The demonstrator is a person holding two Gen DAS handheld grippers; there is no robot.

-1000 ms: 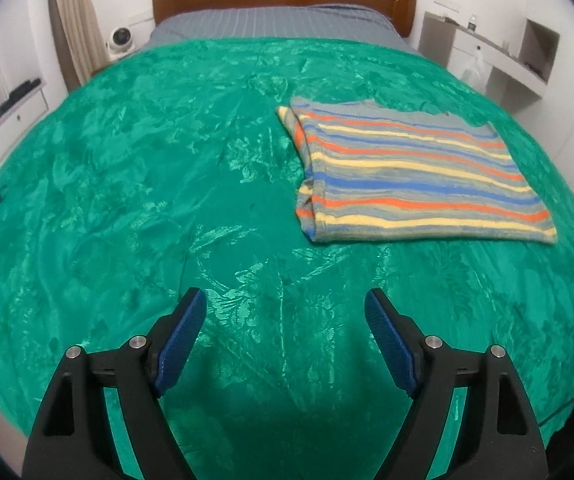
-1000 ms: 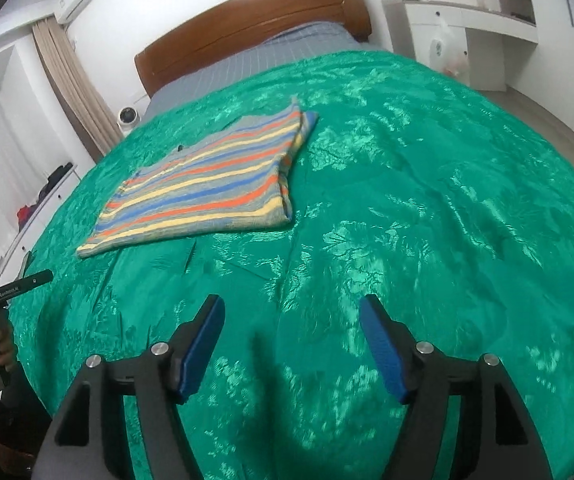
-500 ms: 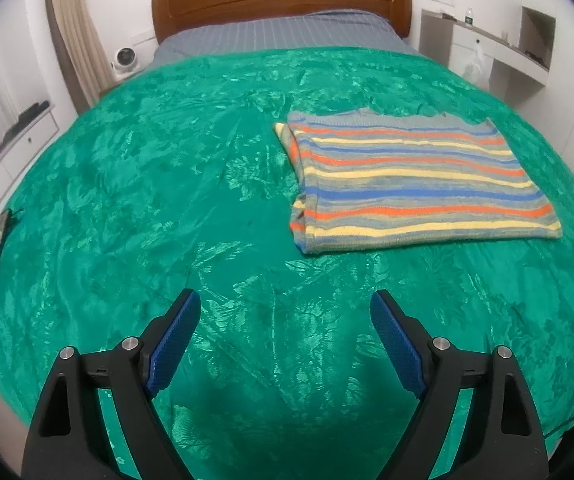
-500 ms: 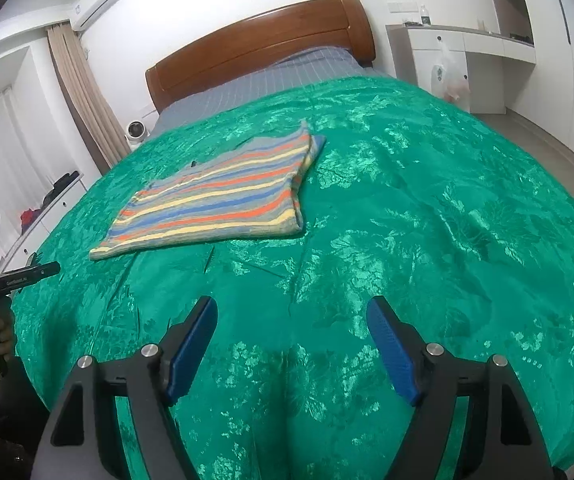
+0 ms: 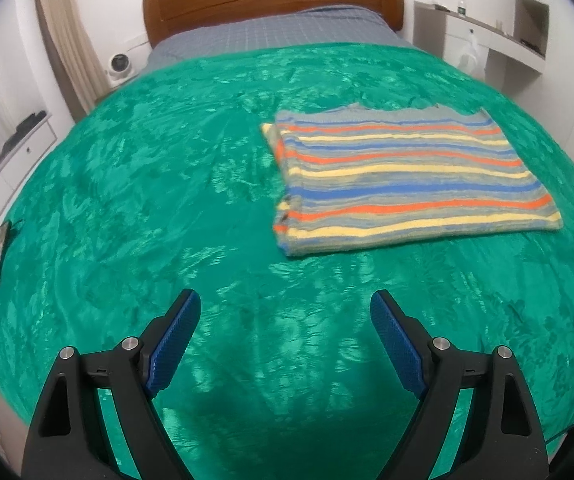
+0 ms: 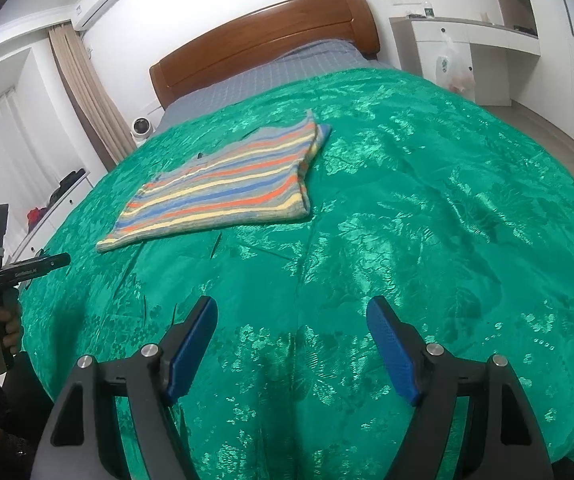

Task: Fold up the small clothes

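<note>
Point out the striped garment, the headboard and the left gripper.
striped garment [image 5: 407, 178]: left wrist view, middle of folded top.
headboard [image 6: 263, 44]: right wrist view, wooden panel centre.
left gripper [image 5: 285, 344]: left wrist view, midway between fingertips.

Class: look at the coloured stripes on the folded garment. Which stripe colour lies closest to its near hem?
The yellow stripe on the striped garment: it runs just above the hem facing the left gripper, with orange next, then blue.

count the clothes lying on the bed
1. A single folded striped garment lies flat on the green bedspread, ahead of both open grippers. Nothing else shows, though layers folded beneath could hide.
</note>
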